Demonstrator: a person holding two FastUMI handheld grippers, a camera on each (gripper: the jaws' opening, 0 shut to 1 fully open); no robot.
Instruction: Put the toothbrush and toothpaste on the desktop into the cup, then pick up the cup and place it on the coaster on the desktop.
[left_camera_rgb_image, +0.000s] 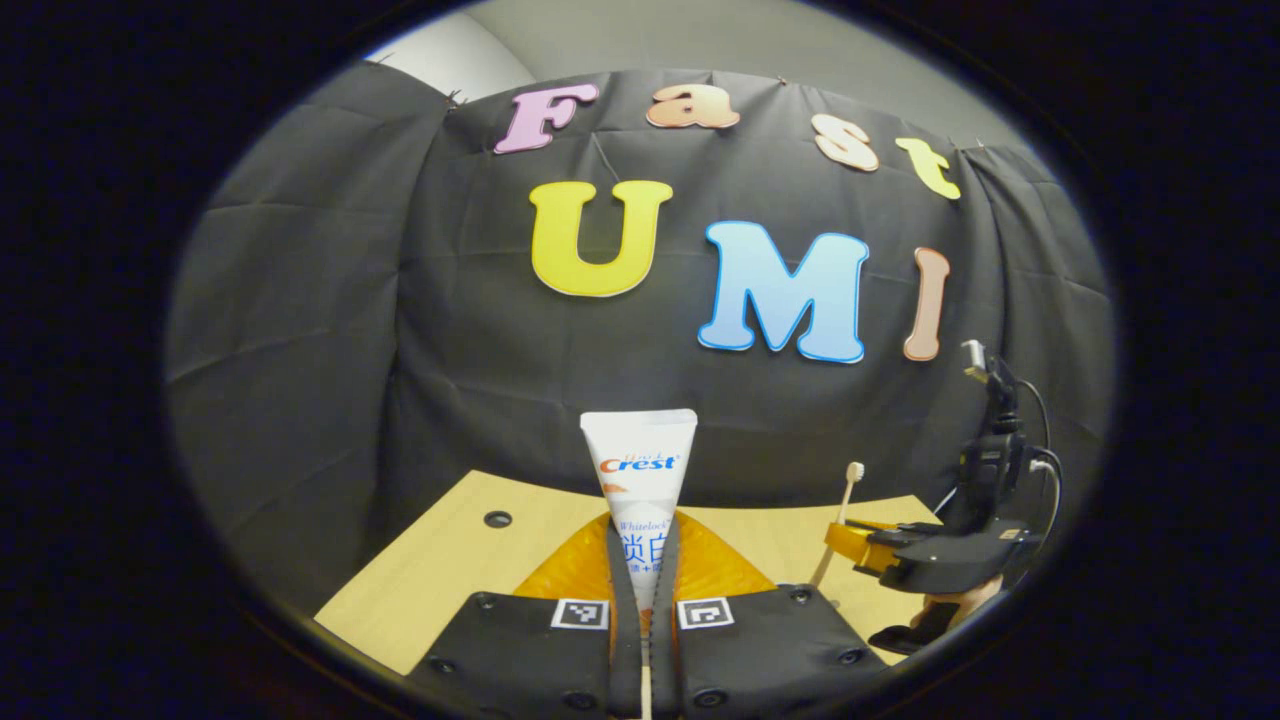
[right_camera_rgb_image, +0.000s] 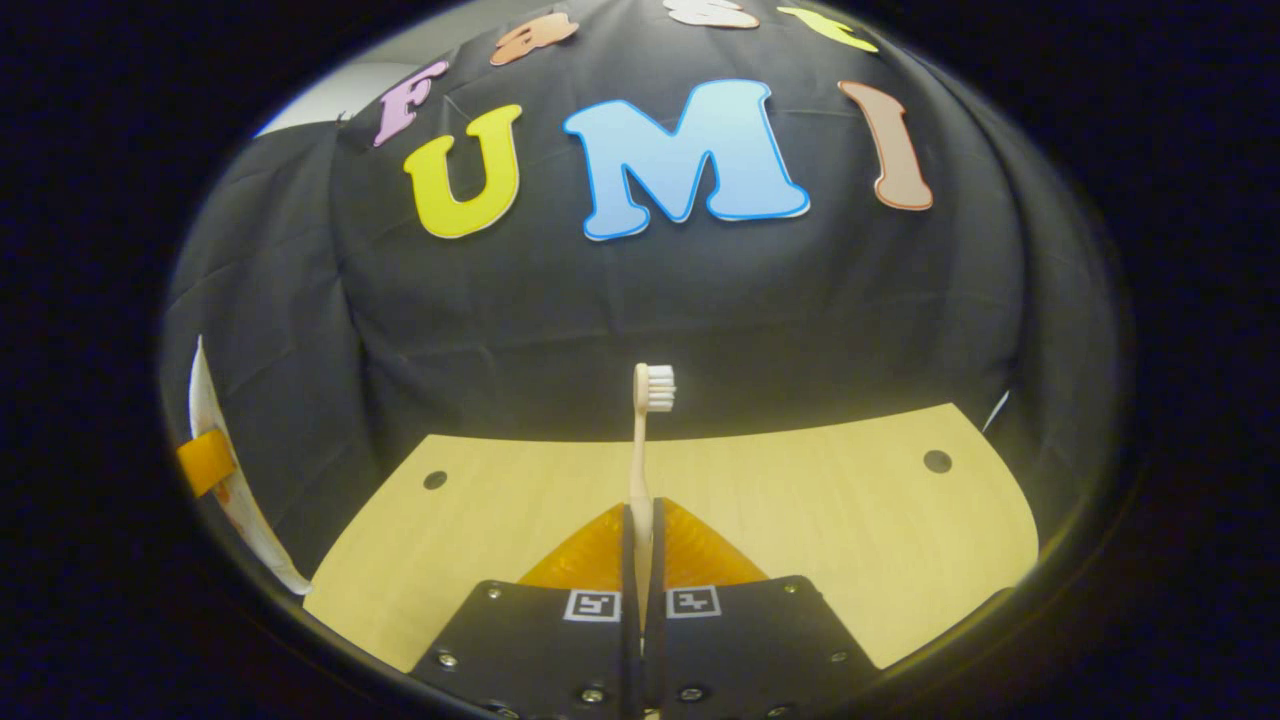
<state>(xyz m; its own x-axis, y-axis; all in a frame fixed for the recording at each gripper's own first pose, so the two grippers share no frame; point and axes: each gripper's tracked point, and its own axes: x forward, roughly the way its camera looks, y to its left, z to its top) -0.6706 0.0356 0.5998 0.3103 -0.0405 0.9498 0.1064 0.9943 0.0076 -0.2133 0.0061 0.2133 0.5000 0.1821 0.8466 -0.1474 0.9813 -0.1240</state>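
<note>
Holding the toothpaste (left_camera_rgb_image: 638, 480) upright, the left claw (left_camera_rgb_image: 640, 575) is closed on the tube's lower part, both fingers pressing its sides; the flat crimped end points up, above the counter (left_camera_rgb_image: 450, 560). Right claw (right_camera_rgb_image: 640, 560) is closed on the toothbrush (right_camera_rgb_image: 645, 440), fingers pinching the handle, bristle head up and facing right, above the counter's middle. In the left gripper view the right claw sits at the counter's right edge with the toothbrush standing up from it. In the right gripper view the toothpaste shows off the counter's left edge.
</note>
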